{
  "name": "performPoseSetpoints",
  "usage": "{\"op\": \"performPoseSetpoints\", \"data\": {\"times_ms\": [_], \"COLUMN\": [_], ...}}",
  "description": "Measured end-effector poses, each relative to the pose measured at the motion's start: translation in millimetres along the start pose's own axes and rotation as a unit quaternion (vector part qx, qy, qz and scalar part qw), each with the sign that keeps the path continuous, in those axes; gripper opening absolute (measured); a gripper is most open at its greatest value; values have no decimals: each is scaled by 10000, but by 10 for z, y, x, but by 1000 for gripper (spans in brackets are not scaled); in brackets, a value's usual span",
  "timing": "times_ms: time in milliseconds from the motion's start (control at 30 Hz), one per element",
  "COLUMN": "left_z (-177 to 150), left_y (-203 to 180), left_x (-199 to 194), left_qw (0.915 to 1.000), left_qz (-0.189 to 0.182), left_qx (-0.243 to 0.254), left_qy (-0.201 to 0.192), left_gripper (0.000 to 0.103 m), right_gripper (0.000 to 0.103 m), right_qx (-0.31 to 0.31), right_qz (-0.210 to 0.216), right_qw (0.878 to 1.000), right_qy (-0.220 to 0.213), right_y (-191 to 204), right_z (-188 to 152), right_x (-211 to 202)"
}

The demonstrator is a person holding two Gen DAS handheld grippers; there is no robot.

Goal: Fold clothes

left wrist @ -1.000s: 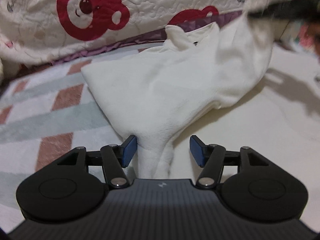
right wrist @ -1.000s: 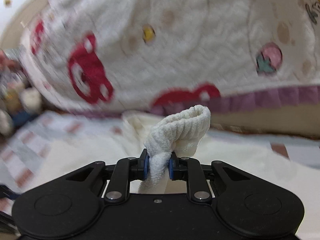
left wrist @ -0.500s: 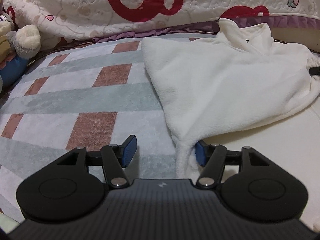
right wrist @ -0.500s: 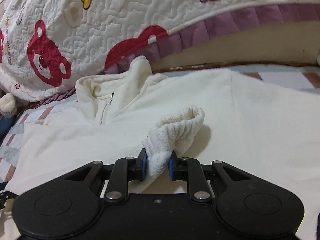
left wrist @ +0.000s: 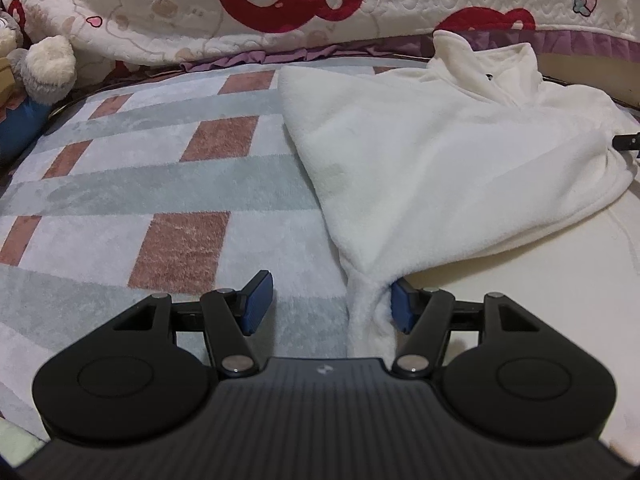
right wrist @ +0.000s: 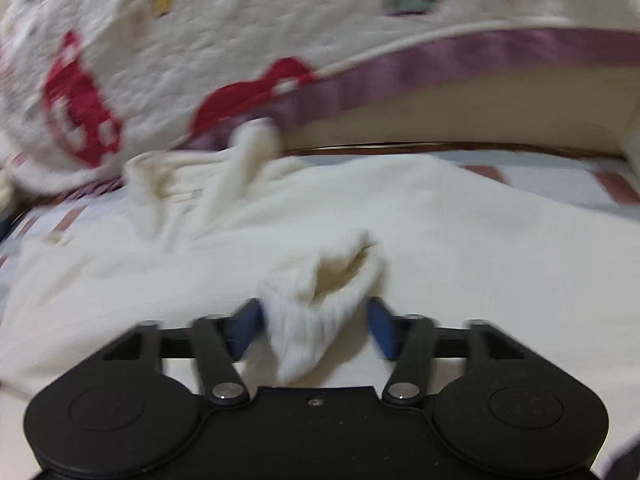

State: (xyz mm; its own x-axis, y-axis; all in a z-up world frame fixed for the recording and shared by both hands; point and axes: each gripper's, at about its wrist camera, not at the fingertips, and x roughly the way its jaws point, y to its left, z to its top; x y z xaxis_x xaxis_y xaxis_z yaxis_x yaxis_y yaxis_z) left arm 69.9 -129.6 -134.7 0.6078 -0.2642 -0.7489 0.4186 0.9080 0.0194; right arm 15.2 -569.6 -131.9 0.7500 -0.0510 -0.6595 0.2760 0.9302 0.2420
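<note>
Right gripper jaws just opened around cuff; left gripper jaws apart.

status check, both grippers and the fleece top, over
Right gripper jaws just opened, ribbed cuff loose between them. Left gripper open beside white fleece top. Nothing in the way.

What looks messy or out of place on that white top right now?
The ribbed cuff stands crumpled between the right hand-held gripper's just-opened jaws instead of lying flat on the white fleece top. Its collar is rumpled too.
</note>
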Motion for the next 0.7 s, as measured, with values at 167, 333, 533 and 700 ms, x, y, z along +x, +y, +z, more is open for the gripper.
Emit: {"op": "performPoseSetpoints", "data": {"times_ms": [167, 333, 533, 700], "left_z": [50, 89, 271, 459], "left_y": [25, -16, -299, -437], "left_x": [-226, -459, -15, 267], "left_qw": [9970, 9860, 9839, 9798], "left_qz": [-768, -1532, -1571, -1905], "left_qx": [-49, -171, 121, 108], "left_qy": [-62, -630, -847, -605], "left_gripper": [59, 61, 61, 61], "right_gripper": [68, 70, 70, 23], "right_qx": [612, 1623, 2072, 1391], "right_qz": [41, 455, 951, 983], "right_qw": [9981, 9855, 9730, 9853], "right_qy": [31, 217, 360, 165], "right_y": [-190, -379, -342, -184], "right_z": [28, -32, -208, -55], "right_x": [-127, -179, -75, -59]}}
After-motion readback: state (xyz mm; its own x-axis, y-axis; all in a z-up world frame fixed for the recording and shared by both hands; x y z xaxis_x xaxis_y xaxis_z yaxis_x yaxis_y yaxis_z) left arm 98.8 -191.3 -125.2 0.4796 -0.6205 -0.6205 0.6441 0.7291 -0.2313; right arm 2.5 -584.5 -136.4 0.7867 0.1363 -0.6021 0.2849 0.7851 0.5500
